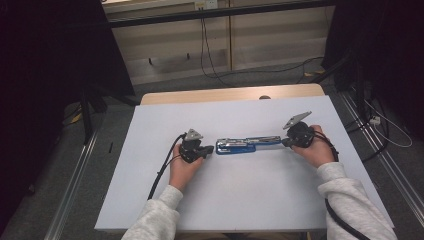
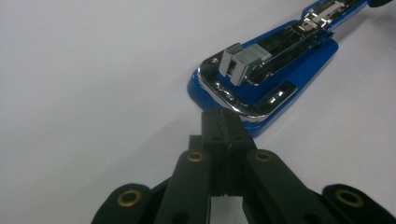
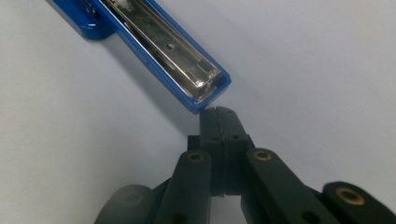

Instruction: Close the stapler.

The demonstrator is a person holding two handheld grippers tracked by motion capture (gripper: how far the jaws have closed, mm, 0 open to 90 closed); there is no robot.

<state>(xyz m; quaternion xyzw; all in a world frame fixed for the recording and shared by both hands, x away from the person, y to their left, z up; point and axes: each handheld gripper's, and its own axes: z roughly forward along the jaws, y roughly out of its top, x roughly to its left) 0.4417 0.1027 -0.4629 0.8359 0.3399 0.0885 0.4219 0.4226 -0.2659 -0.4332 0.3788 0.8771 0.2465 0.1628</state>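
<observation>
Lying opened out flat on the white table, a blue stapler stretches between the two grippers. The left gripper has its jaws pressed together, tips touching the stapler's wide chrome-edged end. The right gripper also has its jaws pressed together, tips just at the narrow end.

A white sheet covers a wooden table on grey floor. Behind it, pale wall panels, dangling cables, dark curtains either side.
</observation>
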